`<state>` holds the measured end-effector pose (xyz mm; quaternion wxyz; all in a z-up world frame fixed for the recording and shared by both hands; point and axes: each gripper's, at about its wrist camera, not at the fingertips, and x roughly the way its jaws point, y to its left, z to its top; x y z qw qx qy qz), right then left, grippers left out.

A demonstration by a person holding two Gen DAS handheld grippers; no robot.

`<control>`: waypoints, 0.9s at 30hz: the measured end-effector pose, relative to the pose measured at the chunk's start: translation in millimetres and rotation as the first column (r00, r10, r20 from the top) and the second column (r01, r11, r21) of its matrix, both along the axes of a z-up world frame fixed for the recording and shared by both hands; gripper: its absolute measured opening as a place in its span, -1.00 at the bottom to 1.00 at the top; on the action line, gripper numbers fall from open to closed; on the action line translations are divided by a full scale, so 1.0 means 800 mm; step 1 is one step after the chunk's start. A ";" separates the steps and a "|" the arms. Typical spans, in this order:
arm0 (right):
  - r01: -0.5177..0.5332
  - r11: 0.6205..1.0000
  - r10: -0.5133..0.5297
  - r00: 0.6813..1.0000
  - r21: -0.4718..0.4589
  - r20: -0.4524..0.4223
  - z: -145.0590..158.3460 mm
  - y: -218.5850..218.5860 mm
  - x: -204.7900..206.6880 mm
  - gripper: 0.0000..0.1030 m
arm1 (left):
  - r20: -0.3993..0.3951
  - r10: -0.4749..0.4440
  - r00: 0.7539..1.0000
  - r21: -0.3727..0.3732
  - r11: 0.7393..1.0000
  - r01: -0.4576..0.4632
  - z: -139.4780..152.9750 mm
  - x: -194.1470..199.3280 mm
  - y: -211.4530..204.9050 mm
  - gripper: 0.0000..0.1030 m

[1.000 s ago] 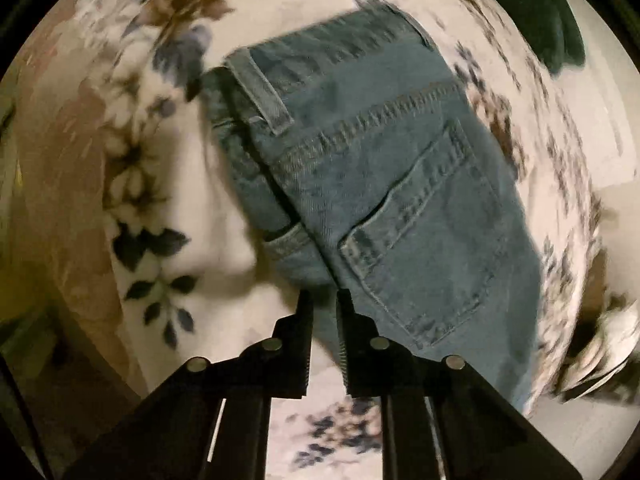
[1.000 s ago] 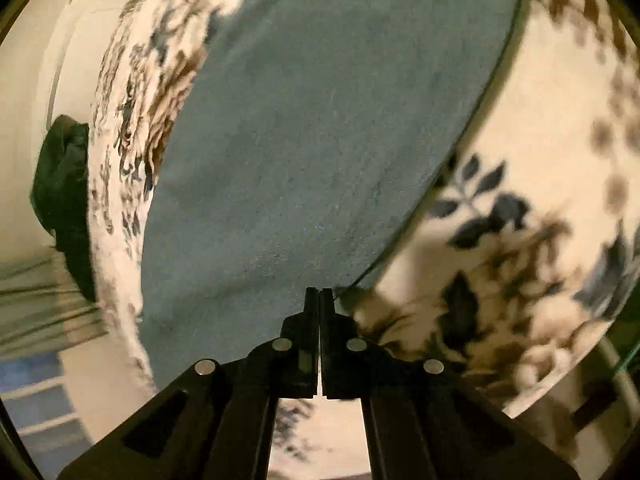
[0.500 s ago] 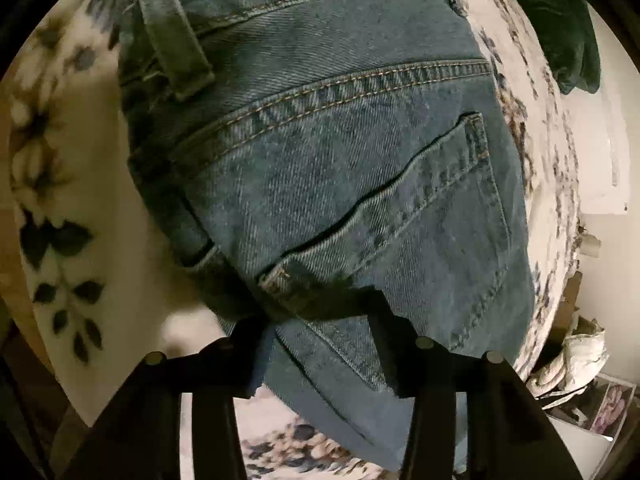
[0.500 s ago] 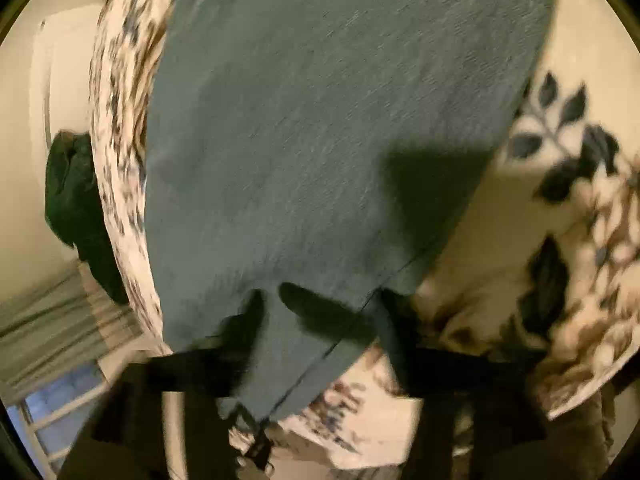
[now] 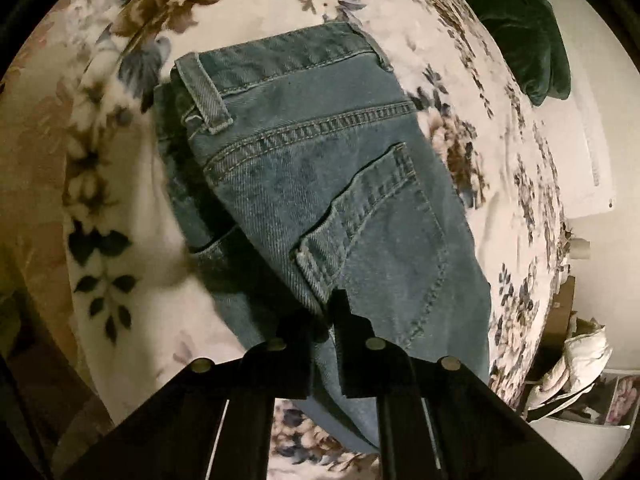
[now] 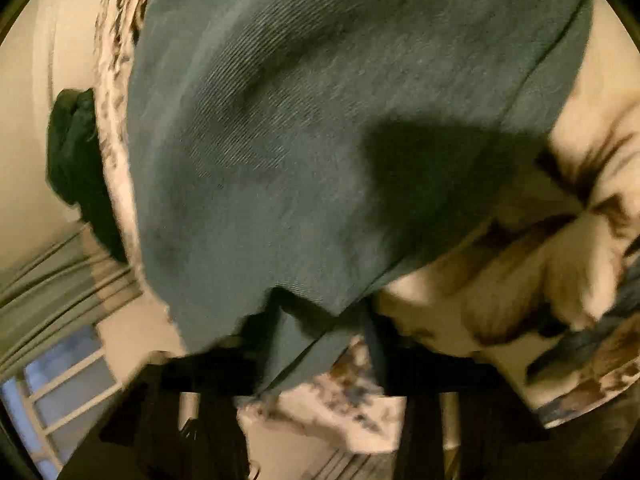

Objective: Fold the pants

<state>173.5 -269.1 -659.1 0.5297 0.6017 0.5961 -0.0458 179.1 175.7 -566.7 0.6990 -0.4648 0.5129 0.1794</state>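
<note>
Two black grippers meet one pair of blue jeans (image 5: 320,184) spread on a bed. Your left gripper (image 5: 326,320) is pinched tight on the denim just below the back pocket (image 5: 384,240), its ridged black fingers (image 5: 352,344) pressing a fold of cloth between them. From the left wrist view you see coarse diagonal twill, pale double stitching across the yoke, a thick belt loop (image 5: 204,92) at the waistband, and the pocket's five-sided outline. The jeans lie flat on a fleecy cream blanket (image 5: 120,208) printed with brown flowers and dark leaves. A crumpled dark green cloth (image 5: 524,36) sits past the blanket's far edge.

Your right gripper (image 6: 316,344) straddles a corner of the jeans leg (image 6: 320,120), and its jaws are closing with the fabric between them; the picture is too blurred to tell whether the pads press yet. Here the denim shows smooth and finely ribbed, with a straight side seam, a dark shadow falling across it.
</note>
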 end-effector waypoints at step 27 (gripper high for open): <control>-0.589 0.754 0.624 0.781 -0.290 0.035 0.147 0.070 0.140 0.29 | -0.254 -0.345 0.904 0.335 0.845 0.416 0.039 0.040 -0.047 0.01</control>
